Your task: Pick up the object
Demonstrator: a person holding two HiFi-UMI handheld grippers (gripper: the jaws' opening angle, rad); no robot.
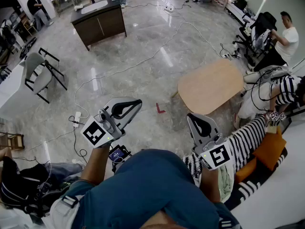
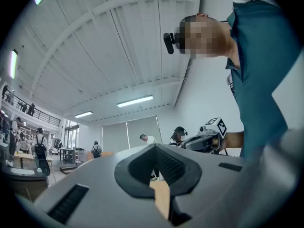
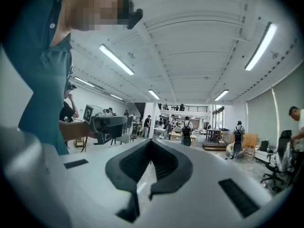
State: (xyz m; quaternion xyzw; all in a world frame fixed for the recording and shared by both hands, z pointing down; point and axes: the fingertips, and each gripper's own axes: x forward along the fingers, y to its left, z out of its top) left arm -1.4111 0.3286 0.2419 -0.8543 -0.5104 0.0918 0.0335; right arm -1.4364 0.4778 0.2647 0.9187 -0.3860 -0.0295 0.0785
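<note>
I hold both grippers out level in front of the person's chest, above the marble floor. My left gripper is shut, its grey jaws meeting at the tip with nothing between them. My right gripper also stands shut and holds nothing. In the left gripper view the closed jaws point across the hall, and the right gripper shows beside them. In the right gripper view the jaws are together, with the left gripper to their left. A small red angled piece lies on the floor between and beyond the two grippers.
A rounded wooden table stands ahead on the right. A dark cabinet is far ahead on the left, with a folding chair nearer. Cables run over the floor. People sit at the right edge by a striped rug.
</note>
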